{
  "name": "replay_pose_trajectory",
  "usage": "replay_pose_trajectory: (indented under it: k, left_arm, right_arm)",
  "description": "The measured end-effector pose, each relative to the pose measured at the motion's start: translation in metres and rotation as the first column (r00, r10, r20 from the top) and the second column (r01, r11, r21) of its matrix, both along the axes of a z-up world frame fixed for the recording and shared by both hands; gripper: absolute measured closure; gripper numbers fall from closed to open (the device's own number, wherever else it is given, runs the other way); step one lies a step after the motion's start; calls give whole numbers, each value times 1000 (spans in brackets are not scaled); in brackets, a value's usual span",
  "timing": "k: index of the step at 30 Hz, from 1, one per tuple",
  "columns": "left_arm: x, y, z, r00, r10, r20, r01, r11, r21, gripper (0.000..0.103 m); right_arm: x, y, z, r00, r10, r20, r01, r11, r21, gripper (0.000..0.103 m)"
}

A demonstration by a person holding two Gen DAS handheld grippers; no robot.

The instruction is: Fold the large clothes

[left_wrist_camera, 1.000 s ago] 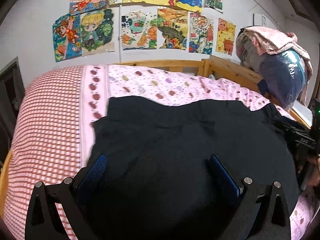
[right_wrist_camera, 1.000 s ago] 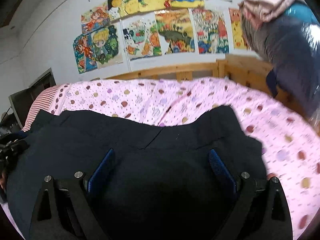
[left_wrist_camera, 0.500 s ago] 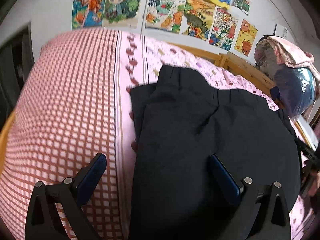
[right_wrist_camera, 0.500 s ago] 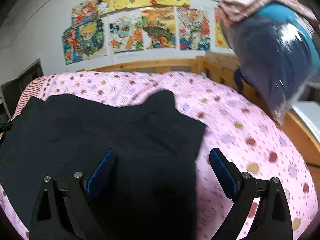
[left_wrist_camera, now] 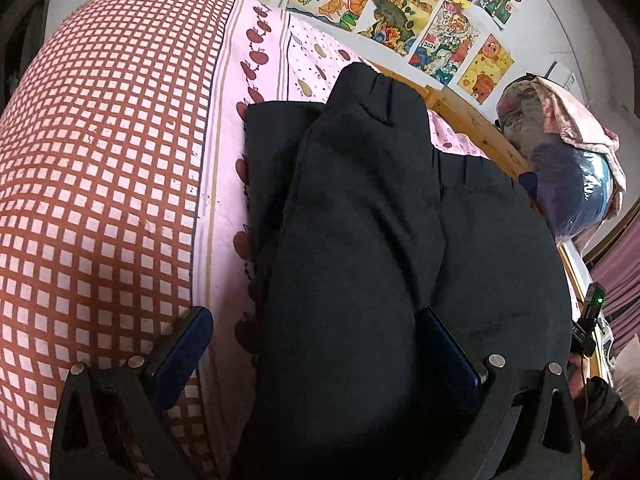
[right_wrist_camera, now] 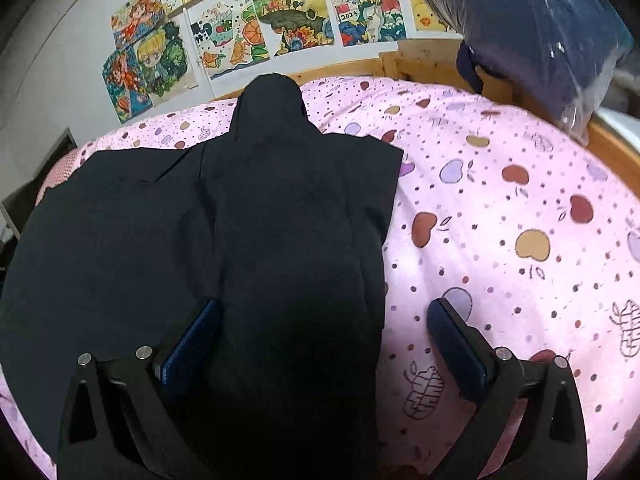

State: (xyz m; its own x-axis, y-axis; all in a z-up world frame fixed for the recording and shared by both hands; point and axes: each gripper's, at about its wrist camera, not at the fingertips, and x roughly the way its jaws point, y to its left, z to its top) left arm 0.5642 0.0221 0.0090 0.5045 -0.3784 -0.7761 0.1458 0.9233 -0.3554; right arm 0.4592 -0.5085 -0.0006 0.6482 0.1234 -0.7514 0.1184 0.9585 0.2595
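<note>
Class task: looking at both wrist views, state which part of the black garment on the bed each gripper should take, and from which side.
Take the black garment at its raised side folds, each gripper coming from its own outer edge: fabric already bulges between the open left gripper and the opening right gripper.

The garment (right_wrist_camera: 248, 240) is plain black. The bedsheet (right_wrist_camera: 500, 208) is pale pink, dotted and printed with apples in red, yellow and lilac; its end panel (left_wrist_camera: 100, 160) is a red-brown and white check. The bed frame (right_wrist_camera: 432, 64) is light wood. Bright cartoon drawings (right_wrist_camera: 256, 28) cover the white wall.
</note>
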Motion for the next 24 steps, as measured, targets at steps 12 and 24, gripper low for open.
replay_pose_trajectory:
  k: [12, 24]
  left_arm:
    - [14, -10, -6, 998, -54, -27, 52, 997, -58, 0]
    - [3, -6, -10, 994, -99, -51, 92, 986, -138, 0]
  right_arm:
    - [8, 12, -20, 986, 163, -35, -153, 969, 194, 1]
    - [8, 23, -34, 985, 173, -2, -168, 959, 230, 1]
